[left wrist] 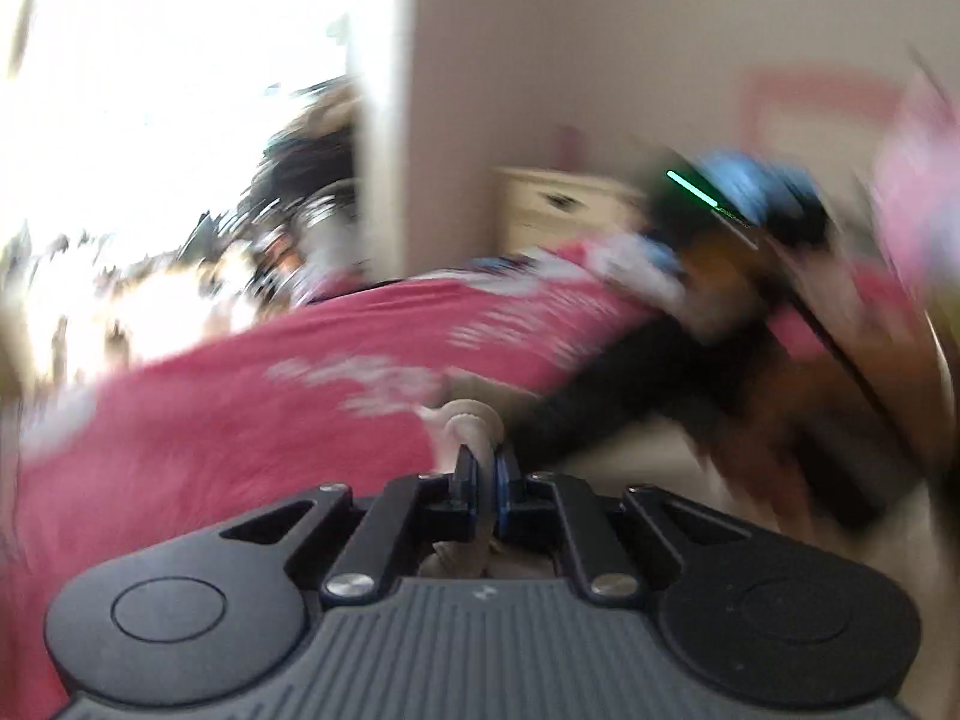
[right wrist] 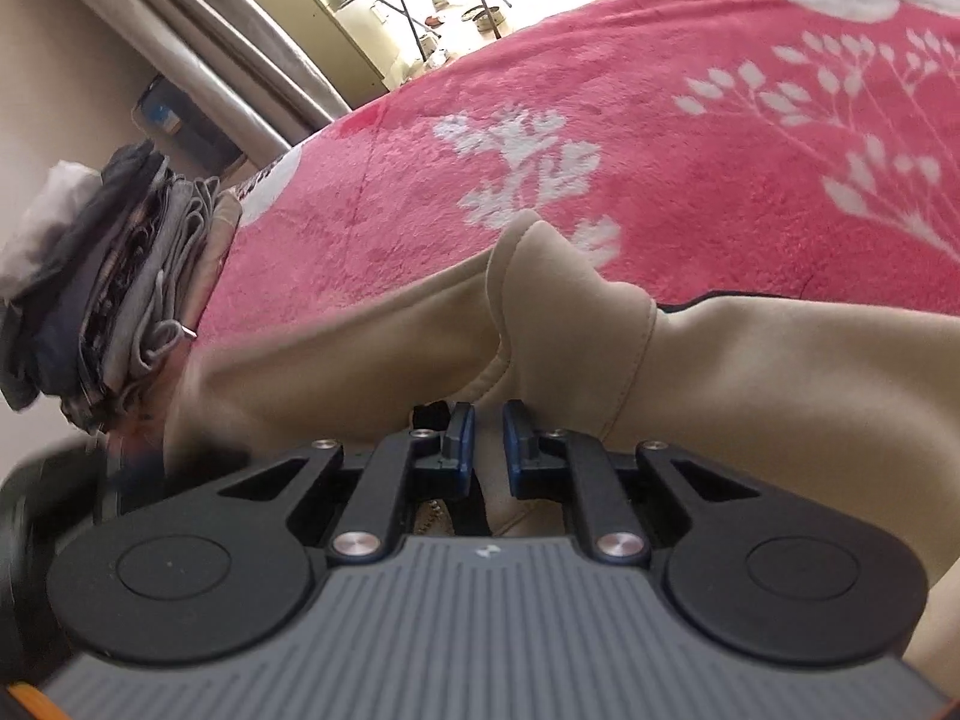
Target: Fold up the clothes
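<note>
Left wrist view: sits just behind its tongs, low over the bed, facing across it toward a wall; blurred. Right wrist view: close behind its tongs, tilted down across the bed toward a doorway. Both share the pink bed cover.

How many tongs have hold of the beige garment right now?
2. The left tongs pinch a bunched bit of the beige garment over the pink blanket. The right tongs clamp a fold near its seam.
</note>
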The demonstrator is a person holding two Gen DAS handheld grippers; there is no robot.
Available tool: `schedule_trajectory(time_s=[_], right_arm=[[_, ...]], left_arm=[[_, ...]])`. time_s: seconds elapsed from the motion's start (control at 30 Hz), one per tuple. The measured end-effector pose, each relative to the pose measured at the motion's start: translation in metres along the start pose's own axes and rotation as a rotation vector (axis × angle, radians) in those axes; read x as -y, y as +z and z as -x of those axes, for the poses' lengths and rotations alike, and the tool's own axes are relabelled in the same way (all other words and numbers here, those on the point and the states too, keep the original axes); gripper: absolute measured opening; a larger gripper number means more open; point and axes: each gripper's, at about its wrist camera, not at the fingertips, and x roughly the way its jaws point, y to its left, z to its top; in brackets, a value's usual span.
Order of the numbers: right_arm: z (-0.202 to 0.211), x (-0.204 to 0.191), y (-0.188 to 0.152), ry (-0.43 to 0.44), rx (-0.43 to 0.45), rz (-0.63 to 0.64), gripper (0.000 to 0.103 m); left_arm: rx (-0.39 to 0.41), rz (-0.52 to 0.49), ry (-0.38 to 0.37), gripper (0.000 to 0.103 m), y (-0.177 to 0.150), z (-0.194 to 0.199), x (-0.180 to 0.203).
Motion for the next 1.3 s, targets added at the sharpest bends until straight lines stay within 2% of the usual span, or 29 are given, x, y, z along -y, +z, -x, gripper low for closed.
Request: schedule_trajectory(time_s=[0.07,0.13,0.33,0.4,0.47,0.53,0.7,0.73,0.77,0.83,1.0,1.13,1.17,1.3], right_arm=[[0.003,0.002,0.001,0.013,0.010,-0.016,0.009],[0.009,0.002,0.001,0.024,0.027,-0.022,0.012],[0.052,-0.006,0.022,0.044,0.136,0.043,0.014],[0.065,-0.007,0.036,0.044,0.185,0.050,0.018],[0.068,-0.010,0.050,0.003,0.214,0.068,0.031],[0.056,-0.009,0.062,-0.030,0.183,0.077,0.037],[0.017,-0.006,0.080,-0.071,0.069,0.089,0.037],[0.015,-0.005,0.078,-0.053,0.042,0.087,0.032],[0.014,-0.005,0.076,-0.034,0.017,0.086,0.019],[0.022,-0.006,0.067,0.017,-0.009,0.094,0.012],[0.059,-0.016,0.031,0.032,-0.013,0.213,0.012],[0.065,-0.024,-0.005,-0.042,-0.037,0.370,0.012],[0.064,-0.026,-0.013,-0.064,-0.033,0.408,0.012],[0.052,-0.025,-0.031,-0.118,-0.018,0.477,0.012]], left_arm=[[-0.027,-0.149,0.000,0.007,-0.009,-0.002,0.020],[-0.044,-0.219,0.002,0.007,-0.017,-0.004,0.028],[-0.054,-0.251,0.016,0.007,-0.023,-0.005,0.025],[-0.055,-0.266,0.017,0.007,-0.025,-0.006,0.026],[-0.051,-0.307,0.024,0.007,-0.026,-0.005,0.030],[-0.048,-0.348,0.029,0.007,-0.030,-0.003,0.035],[-0.053,-0.383,0.032,0.007,-0.041,0.005,0.035],[-0.055,-0.381,0.034,0.007,-0.041,0.005,0.033],[-0.057,-0.379,0.035,0.007,-0.041,0.005,0.032],[-0.064,-0.377,0.033,0.007,-0.044,0.007,0.030],[-0.080,-0.377,0.021,0.008,-0.053,0.018,0.031],[-0.104,-0.329,0.003,0.010,-0.055,0.024,0.028],[-0.118,-0.290,-0.011,0.015,-0.053,0.027,0.023],[-0.142,-0.053,-0.072,0.020,-0.044,0.047,-0.006]])
